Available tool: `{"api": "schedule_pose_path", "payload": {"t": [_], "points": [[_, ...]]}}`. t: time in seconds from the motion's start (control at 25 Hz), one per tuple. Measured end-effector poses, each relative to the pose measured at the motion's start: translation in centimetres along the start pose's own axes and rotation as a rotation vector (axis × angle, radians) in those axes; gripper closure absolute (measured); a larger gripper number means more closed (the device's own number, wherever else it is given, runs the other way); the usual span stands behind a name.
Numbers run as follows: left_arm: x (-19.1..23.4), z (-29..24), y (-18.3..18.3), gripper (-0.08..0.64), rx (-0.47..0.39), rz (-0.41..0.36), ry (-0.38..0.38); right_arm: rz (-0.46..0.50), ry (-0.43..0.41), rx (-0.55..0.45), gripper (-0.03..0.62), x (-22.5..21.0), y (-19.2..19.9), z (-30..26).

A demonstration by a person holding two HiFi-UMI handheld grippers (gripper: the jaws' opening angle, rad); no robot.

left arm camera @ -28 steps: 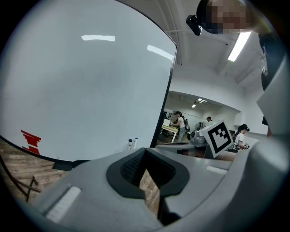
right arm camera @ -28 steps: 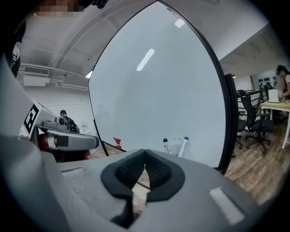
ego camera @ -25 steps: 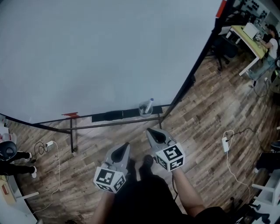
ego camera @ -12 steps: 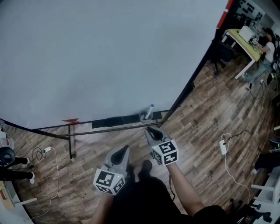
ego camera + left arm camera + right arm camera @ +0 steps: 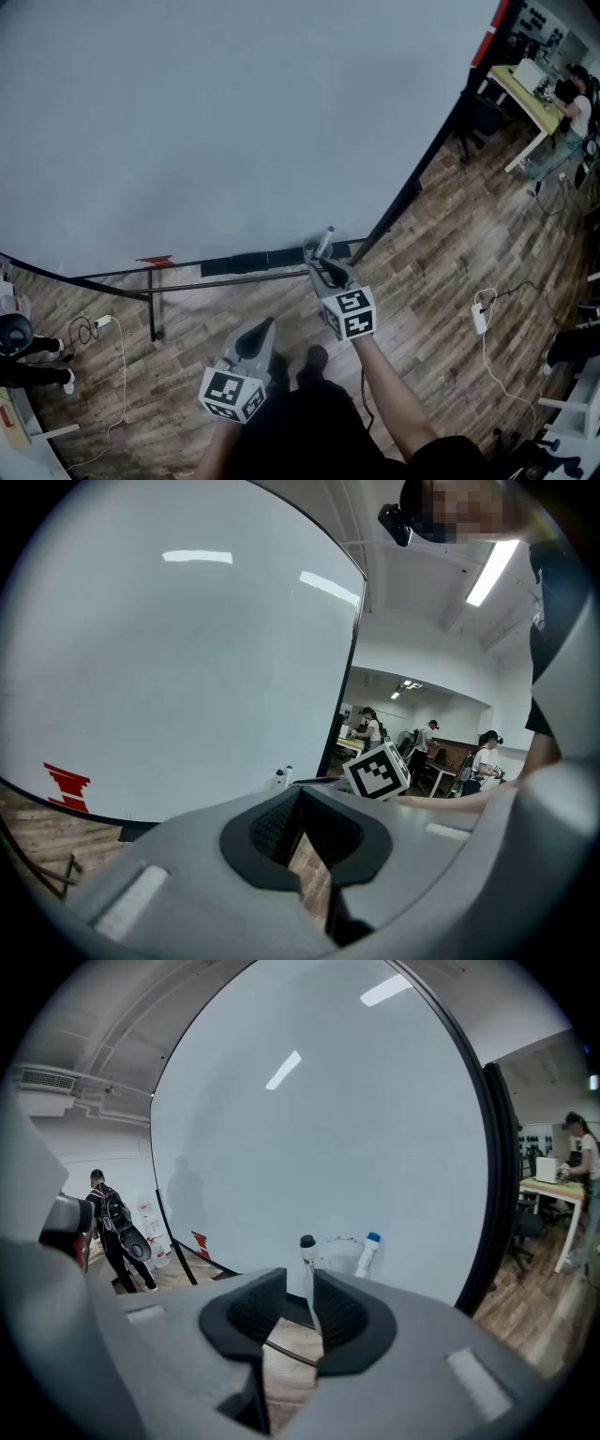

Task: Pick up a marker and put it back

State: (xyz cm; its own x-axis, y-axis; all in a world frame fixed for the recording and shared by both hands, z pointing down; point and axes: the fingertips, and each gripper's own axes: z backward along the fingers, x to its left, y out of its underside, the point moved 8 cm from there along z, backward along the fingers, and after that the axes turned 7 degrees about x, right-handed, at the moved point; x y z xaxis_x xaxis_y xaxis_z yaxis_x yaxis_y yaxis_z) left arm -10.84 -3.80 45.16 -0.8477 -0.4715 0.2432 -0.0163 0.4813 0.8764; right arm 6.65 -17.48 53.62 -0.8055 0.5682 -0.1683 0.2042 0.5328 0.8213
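Hidden: the lower barrel of the black-capped marker (image 5: 307,1244) goes out of sight behind a pad in the right gripper view, so only its cap and upper barrel show. In the head view the nose of the right gripper (image 5: 298,1288) covers the near side of the cup (image 5: 342,1256), and this marker cannot be picked out there.
Hard to tell: whether the barrel touches the pad beside it, and whether it stands inside the cup or just at its left rim.
Cut off: the whiteboard (image 5: 234,122) runs out of the head view at the top and left.
Right gripper: at the cup, jaws clearly apart. The black-capped marker stands upright in the gap, close to the right-hand pad, and the other pad is clear of it. Nothing is clamped.
Left gripper (image 5: 300,799): well back from the cup, over the floor (image 5: 441,253). Only a narrow slit shows between its jaws, with floor showing through and nothing in it.
Blue-capped marker (image 5: 371,1246): leans out of the cup's right side.
Room: right of the cup the board's black frame slants past, then open floor. Left of the cup a black tray (image 5: 244,261) runs along the board's foot.
Materials: round clear cup, white marker barrels, dark ribbed pads in matte grey gripper bodies, wood-look planks, and a smooth pale board reflecting ceiling lights.
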Motion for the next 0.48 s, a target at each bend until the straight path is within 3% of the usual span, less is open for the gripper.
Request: {"api": "schedule_pose_path", "payload": {"t": [0.48], "points": [[0.1, 0.6, -0.3, 0.549, 0.020, -0.035, -0.015, 0.074, 0.042, 0.044, 0.495, -0.5, -1.5, -2.9]]}}
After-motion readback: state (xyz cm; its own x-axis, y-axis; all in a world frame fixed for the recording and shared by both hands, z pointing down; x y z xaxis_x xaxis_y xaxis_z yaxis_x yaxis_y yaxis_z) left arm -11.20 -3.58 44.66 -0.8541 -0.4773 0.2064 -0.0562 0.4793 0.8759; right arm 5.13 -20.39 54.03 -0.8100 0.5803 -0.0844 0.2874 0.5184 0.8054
